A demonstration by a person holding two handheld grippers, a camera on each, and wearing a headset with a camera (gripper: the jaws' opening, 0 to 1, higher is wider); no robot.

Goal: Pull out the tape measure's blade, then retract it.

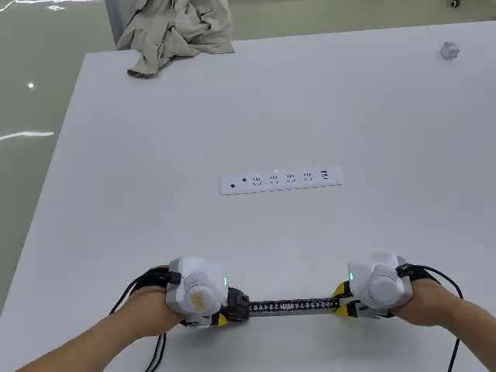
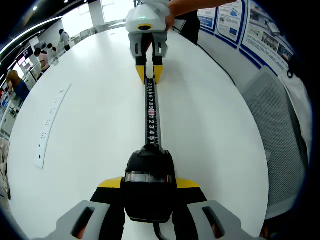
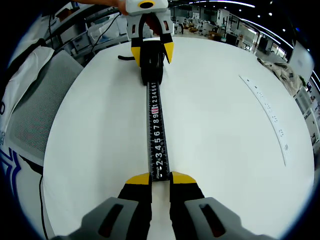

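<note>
The black tape measure case sits between the yellow-tipped jaws of my left gripper, which is shut on it. Its dark numbered blade runs straight out over the white table to my right gripper. In the right gripper view my right gripper is shut on the blade's end, with the blade leading back to the case. In the head view the left gripper is at lower left, the right gripper at lower right, the blade stretched between them.
A white power strip lies mid-table beyond the grippers. A crumpled beige cloth sits at the far left edge, and a small white object at the far right. The table's near edge is close to my hands.
</note>
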